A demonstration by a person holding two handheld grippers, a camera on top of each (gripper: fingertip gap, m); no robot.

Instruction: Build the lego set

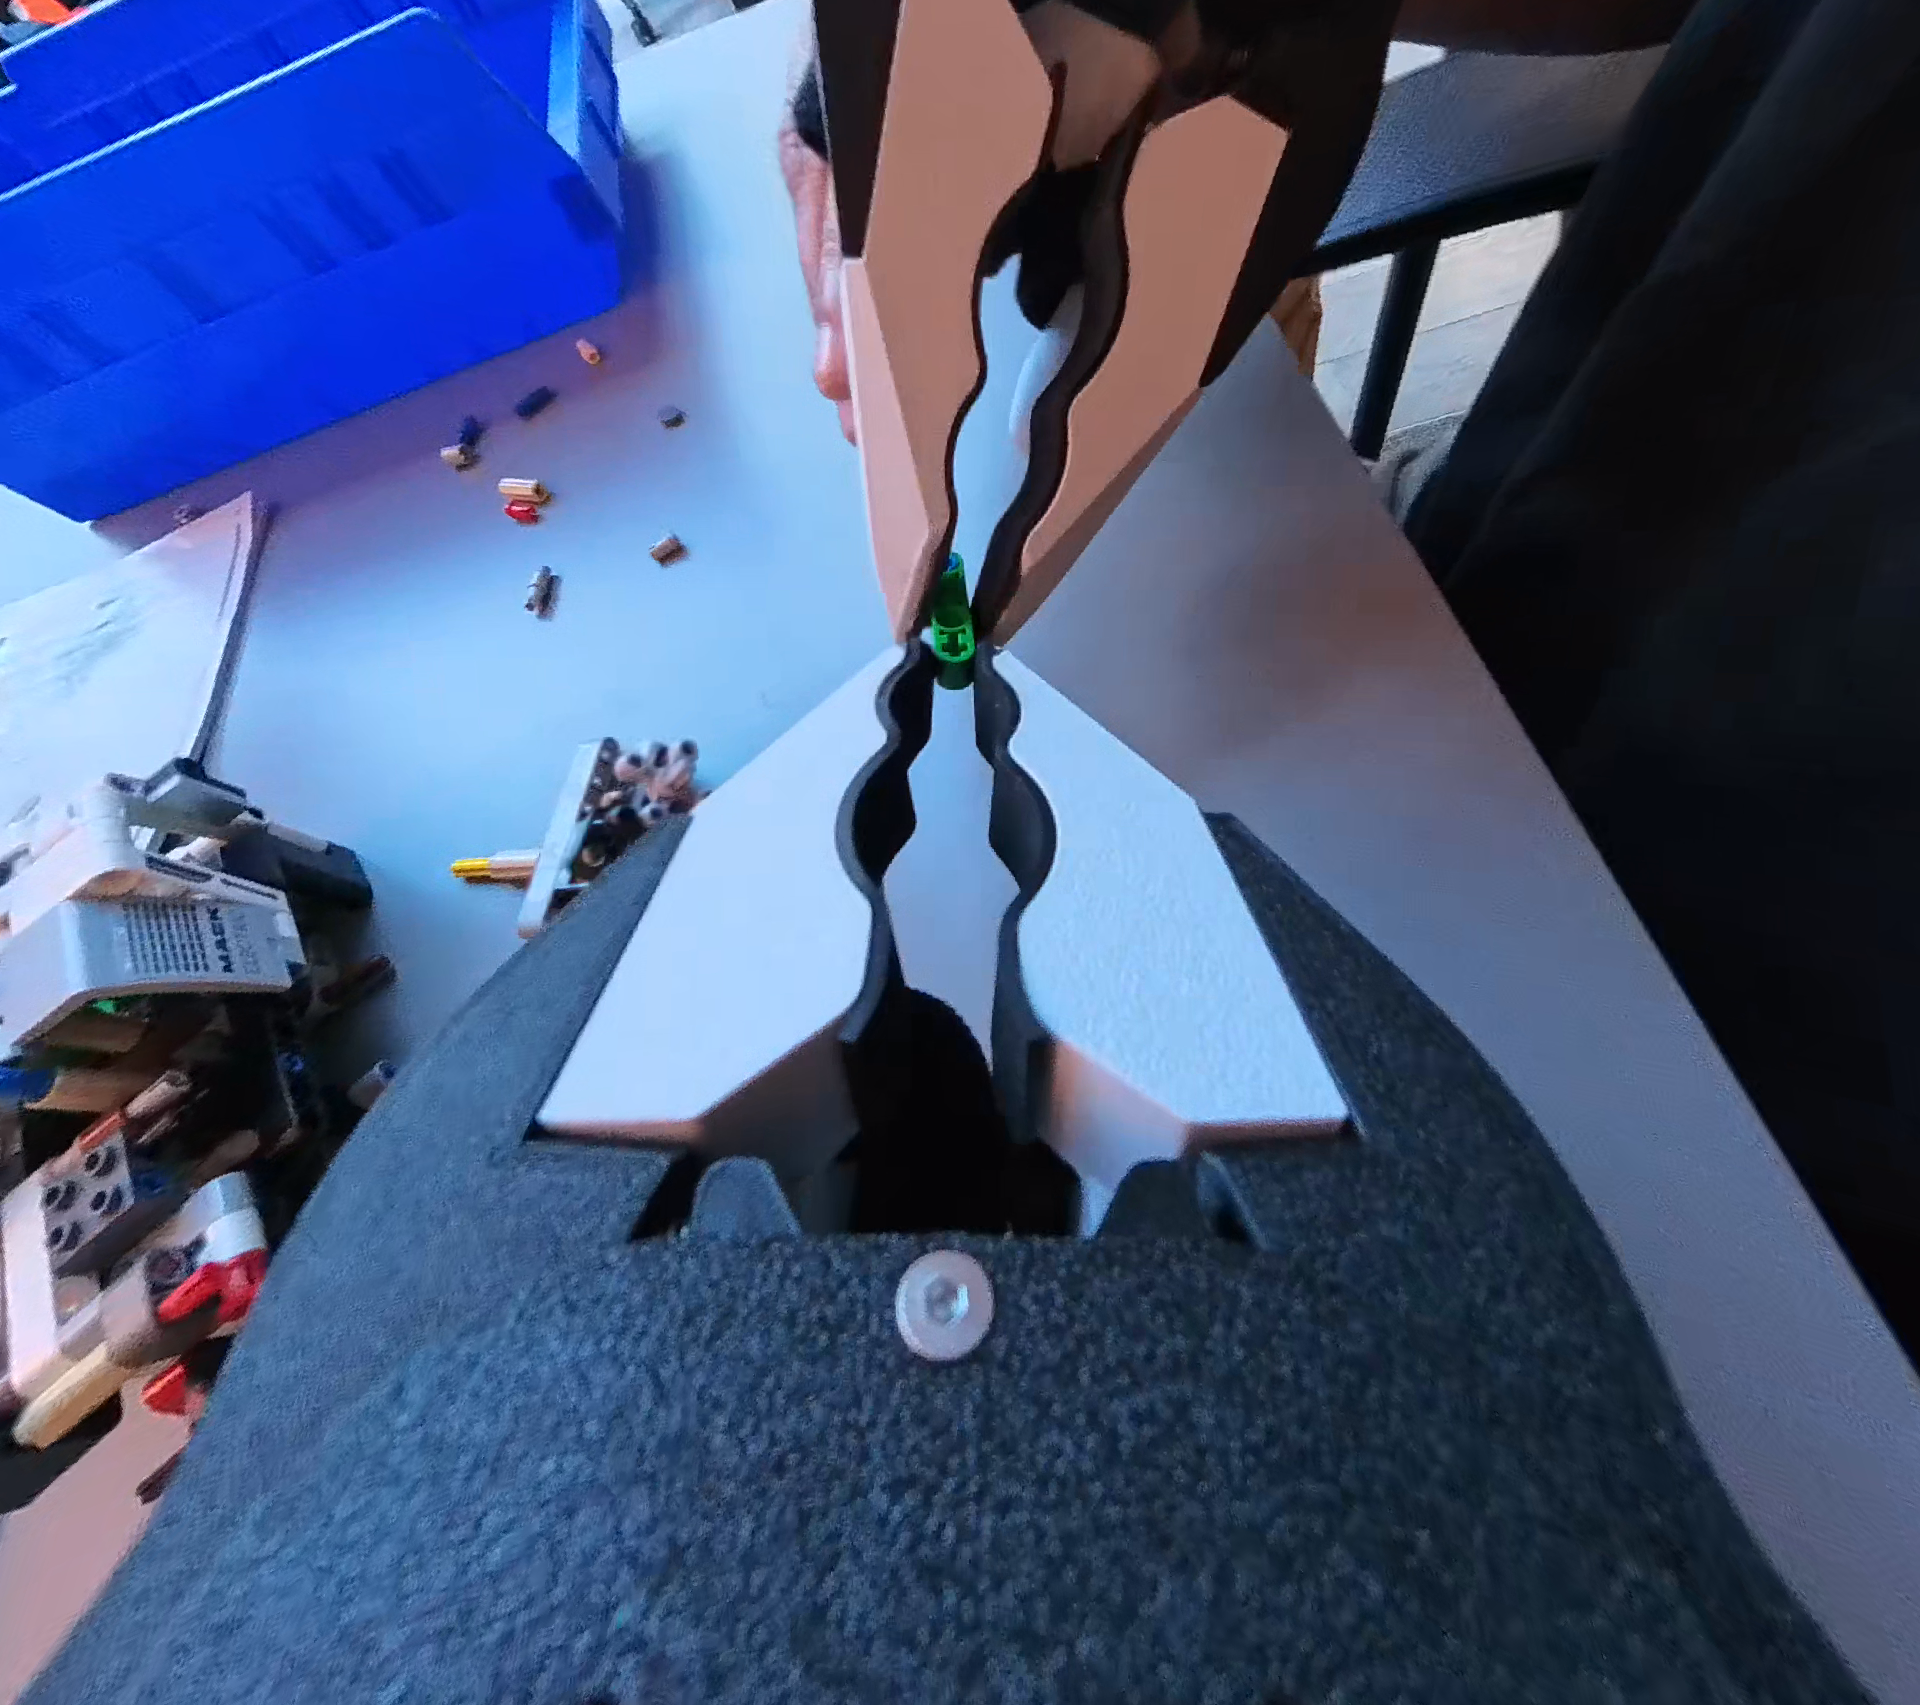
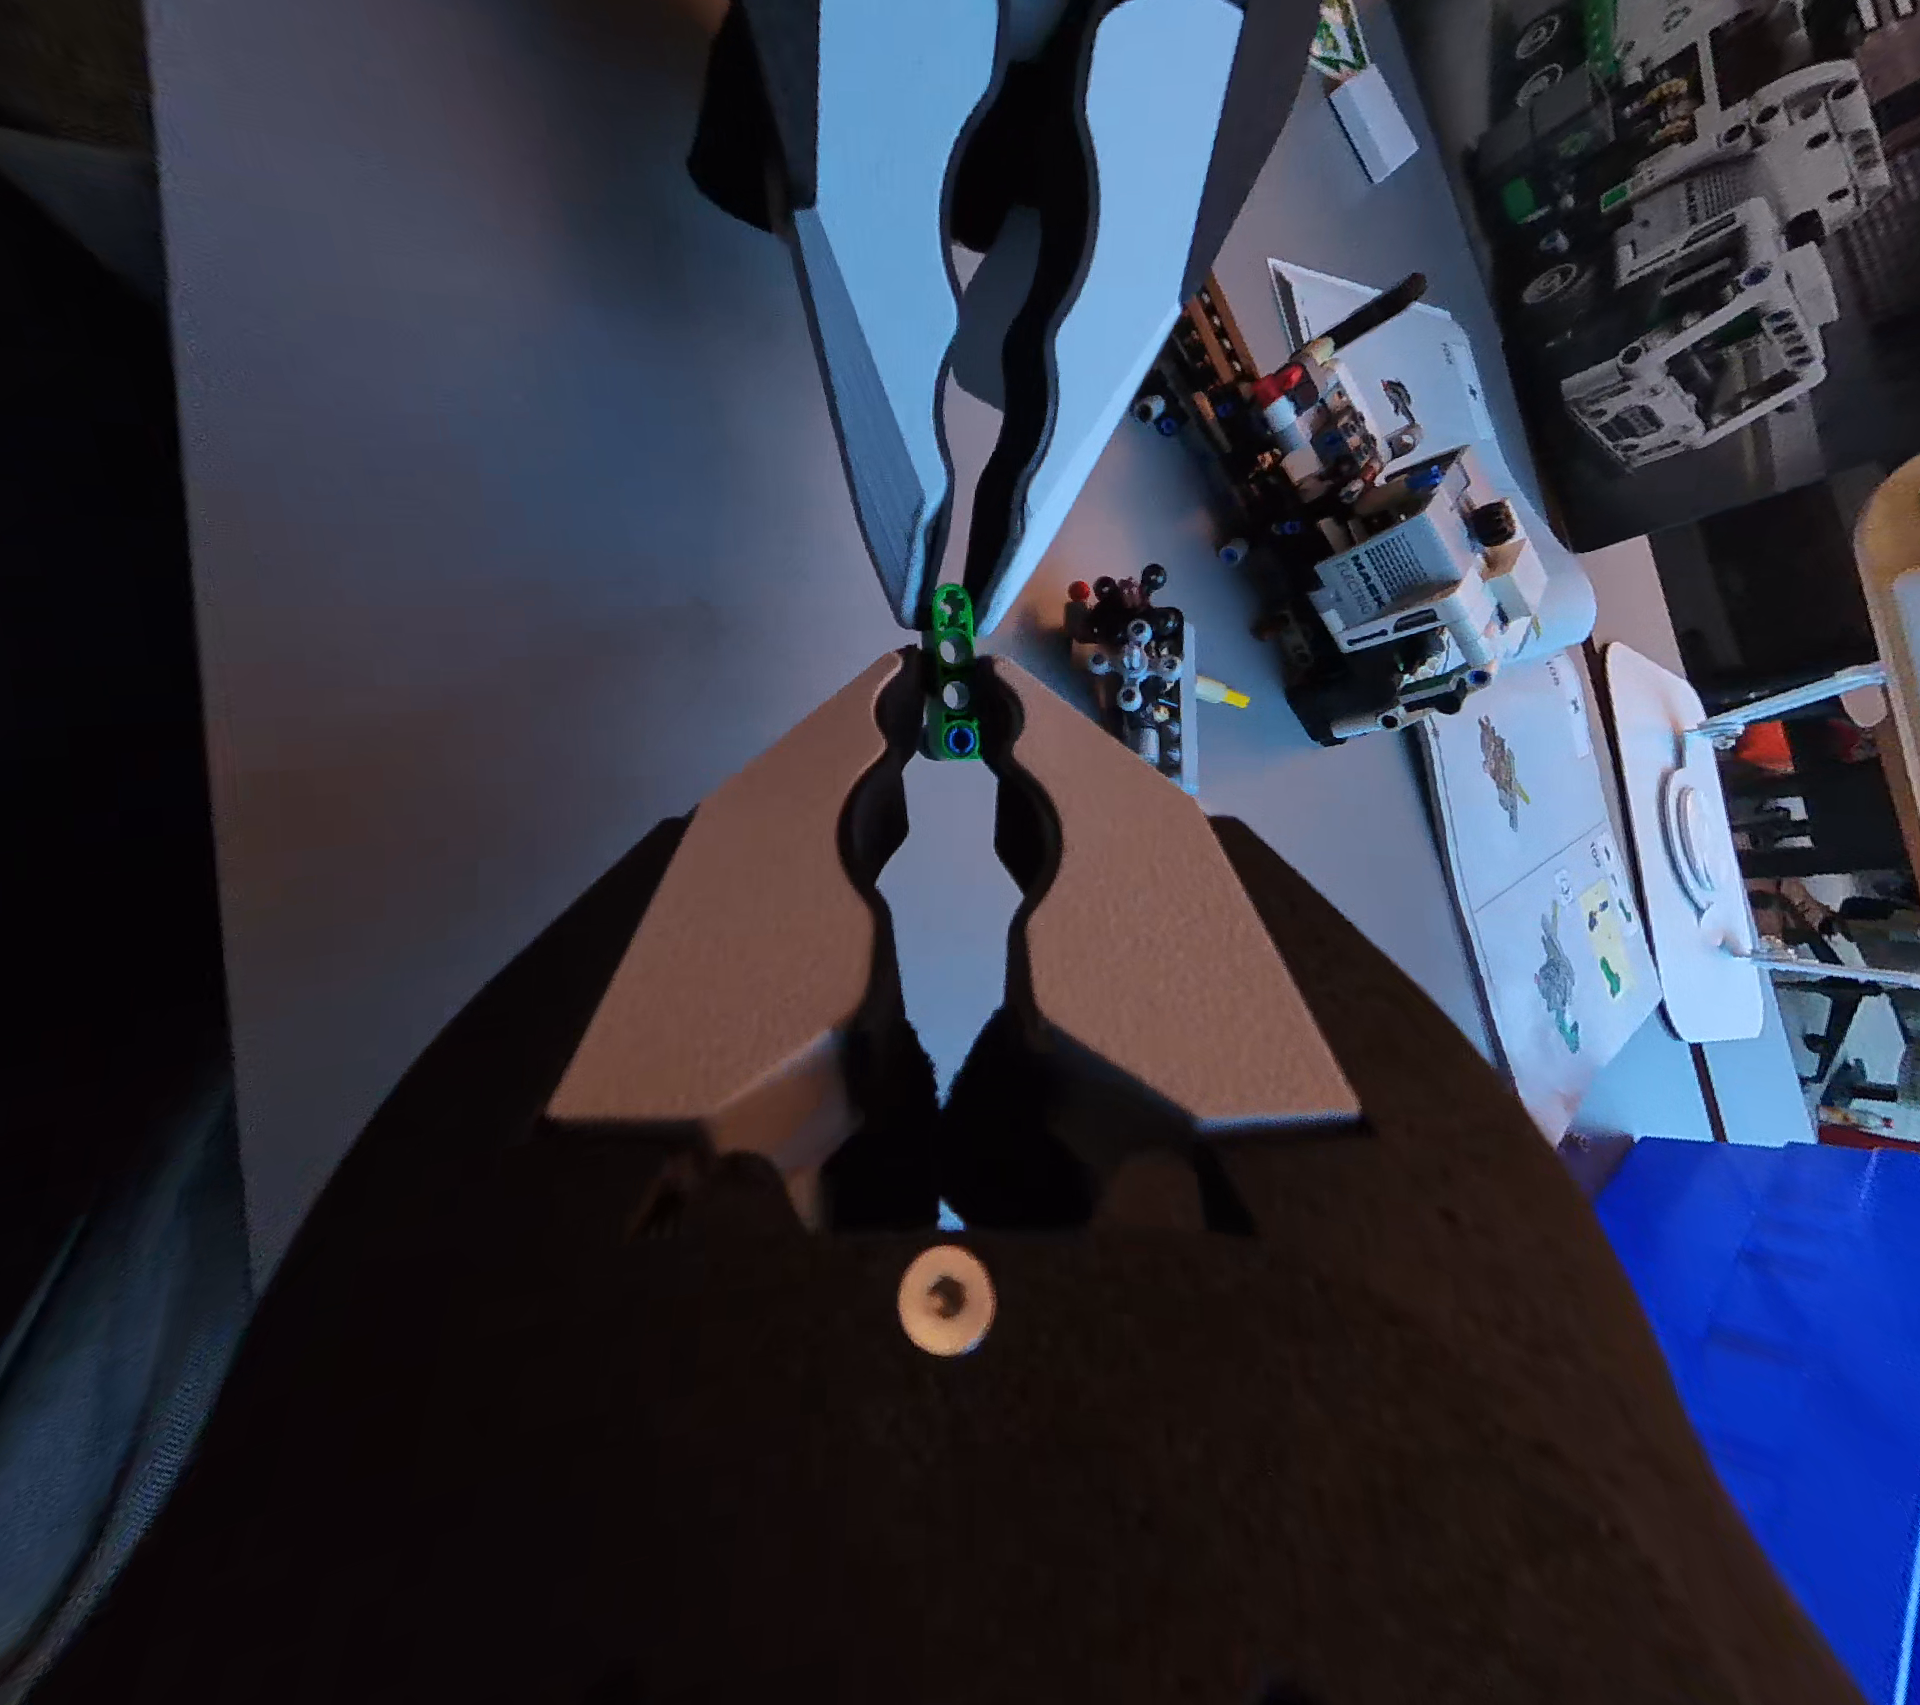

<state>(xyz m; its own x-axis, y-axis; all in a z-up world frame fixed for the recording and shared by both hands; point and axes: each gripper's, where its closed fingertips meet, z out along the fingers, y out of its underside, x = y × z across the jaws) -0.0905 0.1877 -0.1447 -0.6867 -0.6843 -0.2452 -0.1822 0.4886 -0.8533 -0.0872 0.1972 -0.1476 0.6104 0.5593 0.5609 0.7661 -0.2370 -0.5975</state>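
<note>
The two grippers meet tip to tip above the grey worktop (image 1: 1299,720), each pinching one end of a small green beam (image 2: 954,687). In the right wrist view the beam is a short, thin green liftarm with a row of holes, its long axis running straight along the line of both grippers, from one set of fingers into the other. A blue pin (image 2: 960,739) sits in the hole at the end nearest the right gripper (image 2: 951,699), whose fingers are closed on that end. The far end, with a cross-shaped hole, is pinched between the fingers of the left gripper (image 2: 951,606), which comes in from the opposite side.

In the left wrist view the same beam (image 1: 952,632) shows edge-on, held between the fingertips of the left gripper (image 1: 951,668), with the right gripper (image 1: 951,595) gripping it from beyond and the blue pin (image 1: 954,562) just visible at the far end.

To the side of the fingers lie a partly built white truck model (image 2: 1392,554), an open instruction booklet (image 2: 1538,886), a small tray of pins (image 2: 1143,679), scattered loose pins (image 1: 540,492), a blue bin (image 1: 291,221) and the set's box (image 2: 1704,138).
</note>
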